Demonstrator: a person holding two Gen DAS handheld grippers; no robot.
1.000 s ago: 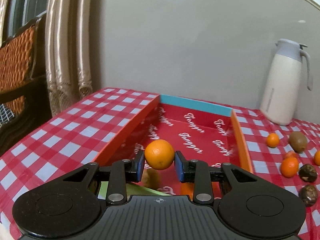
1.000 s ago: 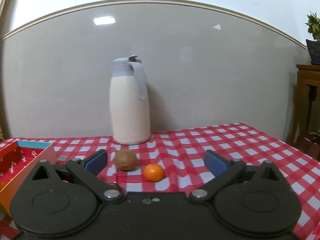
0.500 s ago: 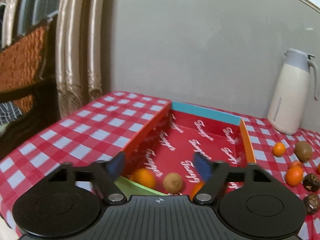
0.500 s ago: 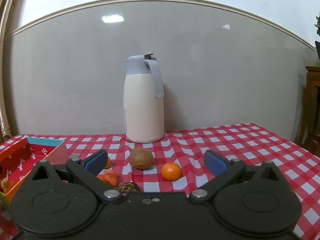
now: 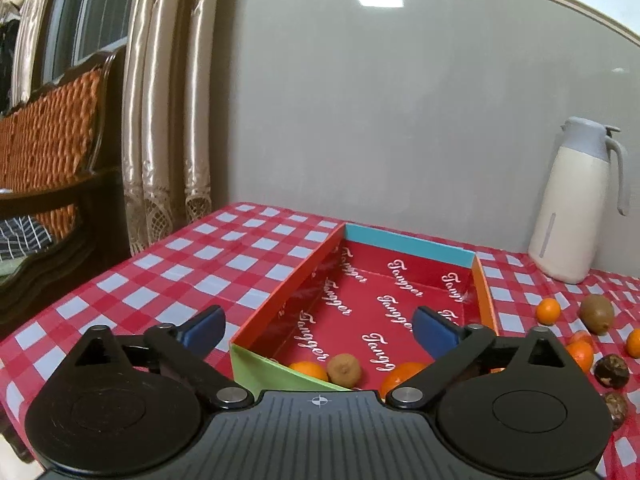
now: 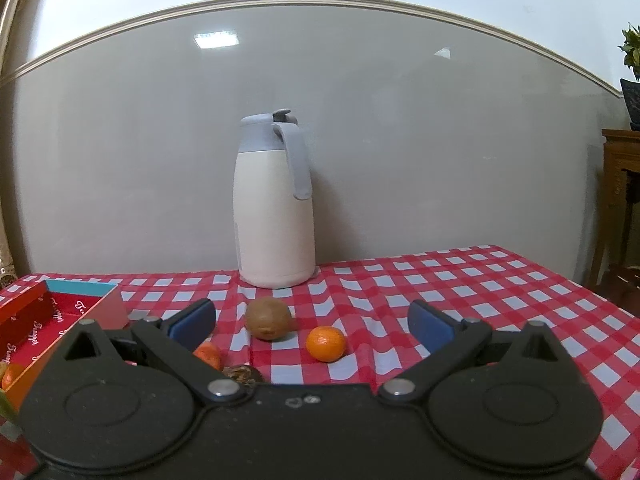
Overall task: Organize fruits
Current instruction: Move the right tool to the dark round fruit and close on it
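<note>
A red cardboard box (image 5: pixel 408 246) with a blue far wall lies on the checked table. At its near end rest an orange (image 5: pixel 308 370), a brown kiwi (image 5: pixel 344 369) and a second orange (image 5: pixel 402 374). My left gripper (image 5: pixel 318 330) hovers over that end, its jaws opening wide with nothing between them. Loose fruit lies to the box's right: a small orange (image 5: pixel 548 311), a kiwi (image 5: pixel 597 314) and dark round fruits (image 5: pixel 611 368). My right gripper (image 6: pixel 312 324) stands open over the table, with a kiwi (image 6: pixel 268 318) and an orange (image 6: pixel 326 343) ahead between its fingers, untouched.
A white thermos jug (image 6: pixel 276 208) with a grey lid stands at the back by the wall. The box's corner (image 6: pixel 80 300) shows at the left in the right wrist view. A curtain (image 5: pixel 168 120) and a woven chair back (image 5: pixel 48 136) stand left of the table. A wooden cabinet (image 6: pixel 622 184) is at the far right.
My left gripper let go of the orange, which dropped into the near end of the box, and its jaws spread wide. The left view rose a little; the right view swung slightly left.
</note>
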